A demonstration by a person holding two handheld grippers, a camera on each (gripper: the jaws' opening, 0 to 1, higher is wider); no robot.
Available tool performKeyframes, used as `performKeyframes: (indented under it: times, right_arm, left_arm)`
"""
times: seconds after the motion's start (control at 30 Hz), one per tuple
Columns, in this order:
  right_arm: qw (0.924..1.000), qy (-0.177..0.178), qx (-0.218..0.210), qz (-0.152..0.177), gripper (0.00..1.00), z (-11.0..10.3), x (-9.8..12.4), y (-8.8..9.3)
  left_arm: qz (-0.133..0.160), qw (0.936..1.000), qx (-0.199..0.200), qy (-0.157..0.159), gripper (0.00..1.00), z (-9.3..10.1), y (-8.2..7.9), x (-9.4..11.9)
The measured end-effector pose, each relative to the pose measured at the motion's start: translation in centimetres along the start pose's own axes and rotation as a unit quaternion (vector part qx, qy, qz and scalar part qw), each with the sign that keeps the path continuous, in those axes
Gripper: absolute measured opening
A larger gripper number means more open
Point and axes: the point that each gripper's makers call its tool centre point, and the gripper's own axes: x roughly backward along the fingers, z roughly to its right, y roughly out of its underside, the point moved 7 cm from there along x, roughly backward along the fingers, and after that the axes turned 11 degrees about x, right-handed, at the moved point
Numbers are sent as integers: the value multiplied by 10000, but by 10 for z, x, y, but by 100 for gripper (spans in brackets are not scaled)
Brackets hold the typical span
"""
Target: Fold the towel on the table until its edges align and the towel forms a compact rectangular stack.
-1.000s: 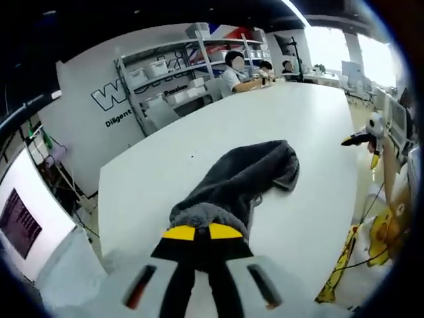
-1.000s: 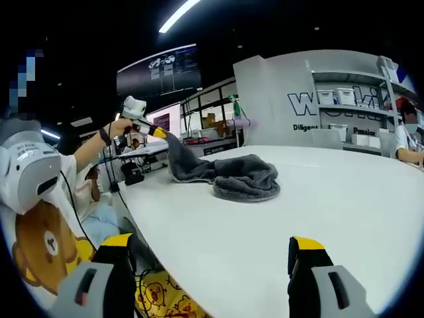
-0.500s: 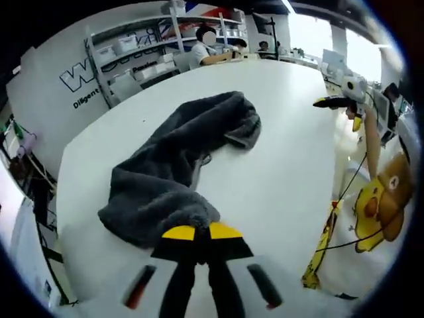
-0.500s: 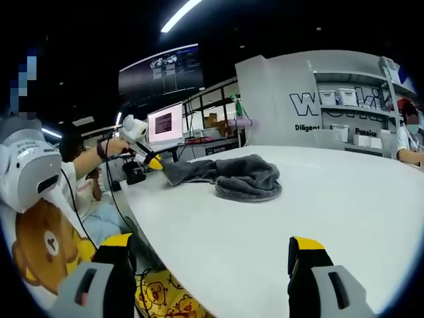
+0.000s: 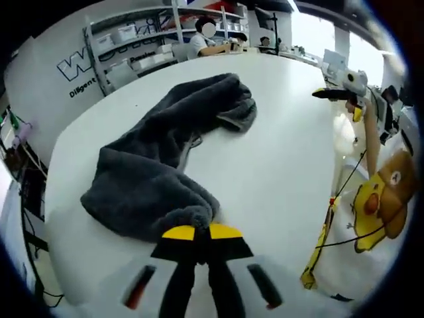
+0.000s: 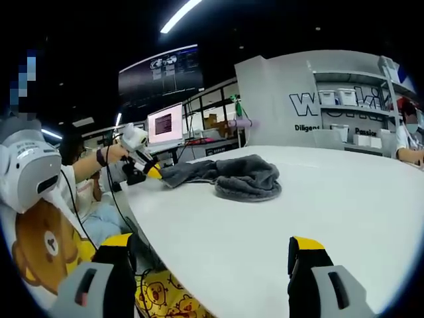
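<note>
Two grippers in play. Your left gripper (image 5: 197,233) has its yellow-tipped jaws pinched together on a corner of the towel (image 5: 162,169), which spreads away toward 12 o'clock across the table (image 5: 285,179) as a rumpled grey strip, far end curled over near 1 o'clock. In the right gripper view the left gripper (image 6: 150,169) sits at about 9 o'clock, low by the table edge, with the towel (image 6: 225,175) trailing from it toward centre and bunched in a thick roll at its far end.

Your right gripper (image 6: 210,255) stands wide apart, holding nothing, well clear of the cloth; it also shows in the left gripper view at 2 o'clock (image 5: 344,99), raised beyond the table's side.

Judgement: the towel is not yet flat, so no fold can align. Keep the held corner low, near the tabletop, and pull steadily along the strip's length to draw out slack. Bring the right gripper to a second corner before lifting. The bunched far end will likely need opening first. Risk: dragging the cloth over the near table edge.
</note>
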Motion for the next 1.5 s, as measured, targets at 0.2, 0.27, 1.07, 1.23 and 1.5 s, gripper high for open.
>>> performKeyframes:
  times: [0.2, 0.27, 1.07, 1.23, 1.5]
  right_arm:
    - [10000, -12, -16, -14, 100, -1, 0, 2]
    - [10000, -3, -15, -17, 100, 0, 1, 2]
    - [9999, -51, -36, -79, 100, 2, -1, 5]
    - [9999, -83, -47, -124, 100, 4, -4, 7]
    - [9990, -352, 74, -257, 100, 3, -18, 5]
  left_arm:
    - [233, 9996, 167, 84, 7, -1, -1, 2]
    - [292, 9993, 197, 102, 8, 0, -1, 4]
    - [1215, 9921, 318, -69, 40, 38, 1, 46]
    - [1412, 9890, 385, -205, 58, 50, 4, 46]
    - [1506, 9859, 528, -507, 79, 66, 15, 34]
